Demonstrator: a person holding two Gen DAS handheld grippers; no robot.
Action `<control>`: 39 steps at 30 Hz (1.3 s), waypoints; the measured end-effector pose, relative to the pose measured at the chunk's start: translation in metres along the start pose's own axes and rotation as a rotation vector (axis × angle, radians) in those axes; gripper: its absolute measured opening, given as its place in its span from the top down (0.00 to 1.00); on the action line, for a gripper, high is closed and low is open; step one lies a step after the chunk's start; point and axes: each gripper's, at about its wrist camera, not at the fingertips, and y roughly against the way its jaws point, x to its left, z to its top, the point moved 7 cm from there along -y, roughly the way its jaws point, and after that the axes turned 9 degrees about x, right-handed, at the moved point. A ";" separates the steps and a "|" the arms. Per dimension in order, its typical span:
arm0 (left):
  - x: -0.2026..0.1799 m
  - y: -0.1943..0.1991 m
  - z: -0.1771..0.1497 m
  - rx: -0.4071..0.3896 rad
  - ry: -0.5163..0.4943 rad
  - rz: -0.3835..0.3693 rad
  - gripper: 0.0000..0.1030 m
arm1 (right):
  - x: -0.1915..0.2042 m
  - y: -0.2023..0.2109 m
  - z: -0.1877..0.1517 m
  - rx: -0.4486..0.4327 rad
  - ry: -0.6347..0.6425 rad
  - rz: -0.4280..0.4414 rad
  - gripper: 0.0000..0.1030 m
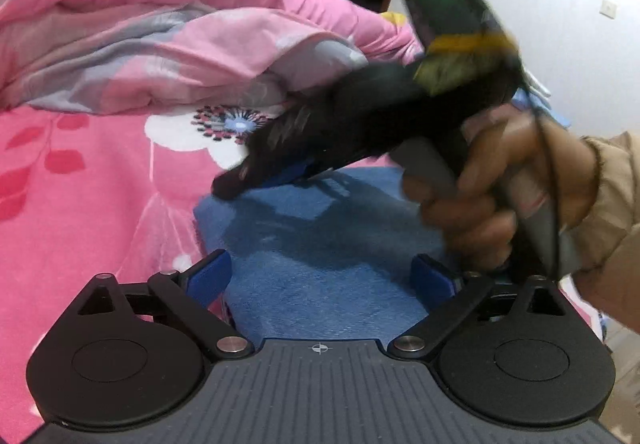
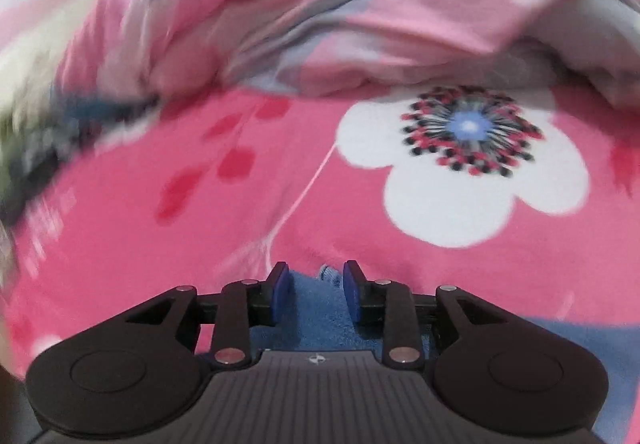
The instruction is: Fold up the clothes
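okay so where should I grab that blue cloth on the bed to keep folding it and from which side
Probably pinch the blue cloth at its far left corner, where it ends on the pink bedsheet. That edge lies flat and exposed, so come in low from the left; the open left gripper already straddles the near edge.

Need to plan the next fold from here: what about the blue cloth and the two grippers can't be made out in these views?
- Blue cloth: left wrist view, near edge hidden by the left gripper, right side by the hand.
- Right gripper: left wrist view, fingertips motion-blurred; contact with the cloth unclear.
- Right wrist view: cloth mostly hidden by the gripper body; only a patch shows.
- Garment type: unclear in both.
- Quilt: left side smeared.
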 end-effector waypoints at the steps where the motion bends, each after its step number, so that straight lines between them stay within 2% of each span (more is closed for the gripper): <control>1: -0.002 0.001 0.000 -0.002 -0.010 0.008 0.06 | -0.006 0.015 0.001 -0.025 -0.032 -0.013 0.70; 5: 0.000 0.002 0.000 0.005 -0.007 0.004 0.06 | -0.039 0.084 -0.009 -0.175 -0.080 -0.104 0.70; 7: 0.001 0.003 0.001 0.005 -0.012 0.007 0.06 | -0.067 0.092 -0.020 -0.191 -0.145 -0.124 0.70; 8: 0.001 0.003 0.001 0.006 -0.013 0.008 0.05 | -0.085 0.088 -0.032 -0.166 -0.191 -0.135 0.70; 9: 0.001 0.003 0.002 0.007 -0.015 0.010 0.05 | -0.103 0.077 -0.045 -0.115 -0.233 -0.161 0.74; 10: 0.001 0.003 0.003 0.002 -0.021 0.010 0.05 | -0.112 0.075 -0.057 -0.118 -0.255 -0.162 0.80; 12: 0.000 0.006 0.004 -0.009 -0.041 0.022 0.05 | -0.131 0.071 -0.080 -0.124 -0.299 -0.166 0.82; 14: 0.002 0.012 0.005 -0.026 -0.046 0.044 0.05 | -0.130 0.094 -0.085 -0.155 -0.359 -0.177 0.79; 17: 0.005 0.027 0.010 -0.094 -0.041 0.072 0.05 | -0.105 0.129 -0.097 -0.232 -0.308 -0.120 0.79; 19: 0.004 0.040 0.015 -0.165 -0.025 0.044 0.05 | -0.085 0.146 -0.110 -0.270 -0.256 -0.085 0.79; 21: -0.002 0.044 0.018 -0.199 -0.029 -0.009 0.05 | -0.065 0.149 -0.130 -0.275 -0.197 -0.048 0.79; 22: -0.007 0.042 0.018 -0.195 -0.045 -0.031 0.05 | -0.061 0.137 -0.140 -0.240 -0.171 -0.074 0.79; 24: -0.018 0.026 0.009 -0.115 -0.109 -0.018 0.05 | -0.054 0.114 -0.160 -0.172 -0.121 -0.126 0.80; 26: -0.026 0.009 -0.001 -0.034 -0.171 0.021 0.04 | -0.047 0.120 -0.165 -0.201 -0.087 -0.173 0.80; 27: -0.025 0.007 -0.003 -0.024 -0.174 0.027 0.04 | -0.043 0.128 -0.162 -0.206 -0.098 -0.170 0.79; 29: -0.021 0.007 -0.002 -0.025 -0.157 0.013 0.04 | -0.033 0.144 -0.158 -0.242 -0.093 -0.158 0.79; 31: -0.018 0.008 -0.001 -0.023 -0.140 0.002 0.04 | -0.025 0.148 -0.159 -0.275 -0.048 -0.194 0.79; 33: -0.018 0.008 -0.001 -0.021 -0.144 -0.001 0.04 | -0.028 0.130 -0.169 -0.217 -0.033 -0.236 0.80; 36: -0.019 0.009 -0.004 -0.020 -0.161 0.001 0.04 | -0.032 0.120 -0.185 -0.196 -0.027 -0.249 0.81; 39: -0.015 0.011 -0.004 -0.016 -0.128 -0.013 0.04 | -0.024 0.142 -0.181 -0.209 -0.034 -0.272 0.80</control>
